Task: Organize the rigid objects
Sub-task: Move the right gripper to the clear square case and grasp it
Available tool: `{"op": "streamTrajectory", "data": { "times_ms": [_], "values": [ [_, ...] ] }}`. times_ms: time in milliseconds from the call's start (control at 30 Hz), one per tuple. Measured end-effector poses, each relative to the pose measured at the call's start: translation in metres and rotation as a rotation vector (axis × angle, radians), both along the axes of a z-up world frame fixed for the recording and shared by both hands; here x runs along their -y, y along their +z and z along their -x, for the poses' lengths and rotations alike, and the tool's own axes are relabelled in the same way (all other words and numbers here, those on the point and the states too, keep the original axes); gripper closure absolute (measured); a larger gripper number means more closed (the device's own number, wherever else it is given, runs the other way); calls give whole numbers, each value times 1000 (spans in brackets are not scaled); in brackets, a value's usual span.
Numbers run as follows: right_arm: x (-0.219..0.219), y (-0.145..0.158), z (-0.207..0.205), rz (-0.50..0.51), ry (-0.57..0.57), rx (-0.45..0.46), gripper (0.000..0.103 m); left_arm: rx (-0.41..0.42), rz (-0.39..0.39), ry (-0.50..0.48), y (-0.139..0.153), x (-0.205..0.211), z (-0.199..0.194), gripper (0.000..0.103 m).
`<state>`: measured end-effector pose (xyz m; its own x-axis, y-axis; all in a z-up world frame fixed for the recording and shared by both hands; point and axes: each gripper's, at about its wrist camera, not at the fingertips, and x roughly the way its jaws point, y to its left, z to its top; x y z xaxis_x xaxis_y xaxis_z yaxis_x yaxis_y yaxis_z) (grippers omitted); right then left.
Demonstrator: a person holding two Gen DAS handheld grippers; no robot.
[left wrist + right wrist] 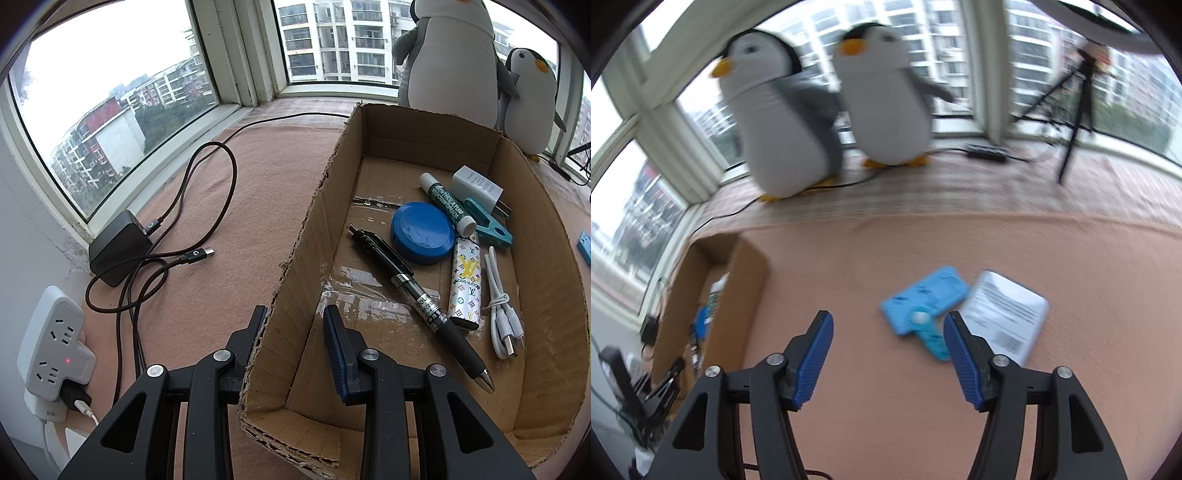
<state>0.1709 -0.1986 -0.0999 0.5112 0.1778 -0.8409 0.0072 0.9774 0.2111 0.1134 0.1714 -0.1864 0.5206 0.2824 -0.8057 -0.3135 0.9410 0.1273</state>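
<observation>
My left gripper (295, 312) is shut on the near left wall of an open cardboard box (325, 206), one finger outside and one inside. In the box lie a black pen (417, 291), a blue round lid (423, 232), a patterned tube (465, 284), a glue stick (447, 203), a white plug (476, 188), a teal clip (487, 225) and a white cable (502, 314). My right gripper (888, 321) is open over the pink cloth with nothing between its fingers. Just beyond its right finger lie a flat light-blue piece (923, 299) and a white flat pack (1004, 310). That view is blurred.
A black charger (118, 247) with looped brown cables lies left of the box, near a white power strip (55, 343). Two plush penguins (783, 122) (886, 96) stand at the window behind the box (746, 280). A tripod (1075, 110) stands far right.
</observation>
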Motion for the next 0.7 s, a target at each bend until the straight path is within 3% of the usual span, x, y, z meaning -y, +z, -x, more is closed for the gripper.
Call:
{"op": "streamTrajectory", "data": {
  "times_ms": [333, 700],
  "values": [
    [61, -25, -10, 0, -259, -134, 40, 1, 0, 0, 0, 0, -1, 71],
    [70, -48, -33, -6, -315, -244, 39, 4, 3, 0, 1, -1, 1, 71]
  ]
}}
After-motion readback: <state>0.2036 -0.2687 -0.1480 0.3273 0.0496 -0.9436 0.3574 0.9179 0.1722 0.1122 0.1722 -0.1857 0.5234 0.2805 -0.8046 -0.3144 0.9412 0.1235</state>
